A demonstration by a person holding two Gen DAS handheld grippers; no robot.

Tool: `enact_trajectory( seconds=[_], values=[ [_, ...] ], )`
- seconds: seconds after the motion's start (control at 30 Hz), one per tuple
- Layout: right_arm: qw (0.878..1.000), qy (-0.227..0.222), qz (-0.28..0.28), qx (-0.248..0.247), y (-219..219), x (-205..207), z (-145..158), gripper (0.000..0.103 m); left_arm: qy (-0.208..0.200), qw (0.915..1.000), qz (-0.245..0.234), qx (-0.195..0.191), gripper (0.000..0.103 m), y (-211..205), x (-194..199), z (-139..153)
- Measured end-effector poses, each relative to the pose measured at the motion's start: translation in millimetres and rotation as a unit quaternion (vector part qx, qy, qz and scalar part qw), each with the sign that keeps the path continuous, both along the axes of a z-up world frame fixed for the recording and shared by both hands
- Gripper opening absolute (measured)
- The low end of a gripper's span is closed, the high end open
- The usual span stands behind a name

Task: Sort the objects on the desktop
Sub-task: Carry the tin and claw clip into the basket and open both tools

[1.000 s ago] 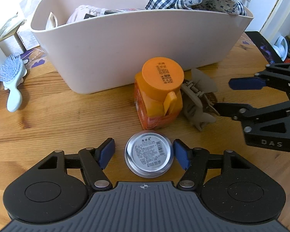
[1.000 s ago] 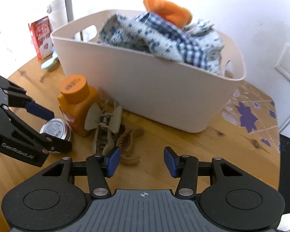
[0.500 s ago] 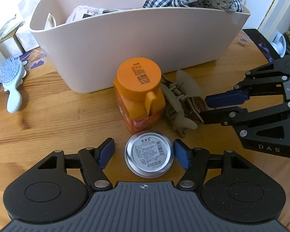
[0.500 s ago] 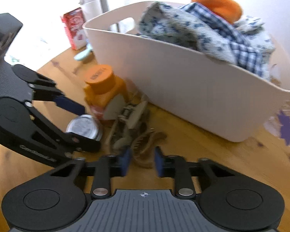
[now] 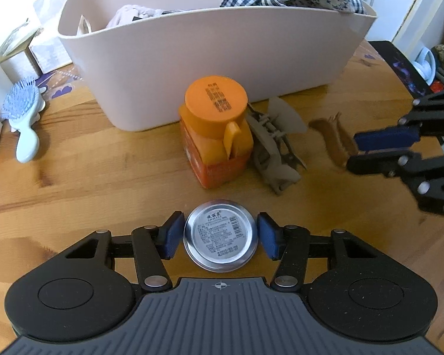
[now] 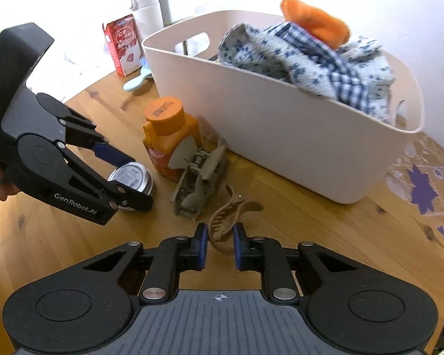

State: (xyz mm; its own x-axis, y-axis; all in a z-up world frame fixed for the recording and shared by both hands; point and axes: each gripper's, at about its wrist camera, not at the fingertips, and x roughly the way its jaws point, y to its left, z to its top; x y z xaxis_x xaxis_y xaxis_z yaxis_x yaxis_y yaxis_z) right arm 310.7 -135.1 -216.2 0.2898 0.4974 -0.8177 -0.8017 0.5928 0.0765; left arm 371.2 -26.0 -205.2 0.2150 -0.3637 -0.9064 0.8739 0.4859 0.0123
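right wrist view showed the right gripper (image 6: 219, 245) clenched on a brown clip (image 6: 225, 222) above the table (image 6: 325, 236); the left gripper (image 5: 219, 233) straddled a tin (image 5: 220, 234), unclosed. thin clip teeth could slip free.

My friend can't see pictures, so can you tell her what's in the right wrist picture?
The right tongs pinch a brown hair clip on a wooden table. Ahead lie a grey hair clip, an orange bottle and a basket of clothes; the left tongs straddle a tin.
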Motion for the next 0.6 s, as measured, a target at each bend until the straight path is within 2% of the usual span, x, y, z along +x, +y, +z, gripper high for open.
enact_trajectory(
  seconds=[0.27, 0.6],
  values=[
    [0.999, -0.032, -0.025, 0.021, -16, -17, 30, 0.016, -0.006, 0.9998, 0.001, -0.017, 0.055, 19, -8, 22],
    [0.993, -0.092, -0.056, 0.04, -24, -39, 73, 0.016, -0.031, 0.9982, 0.003, -0.051, 0.055, 39, -6, 71]
  ],
)
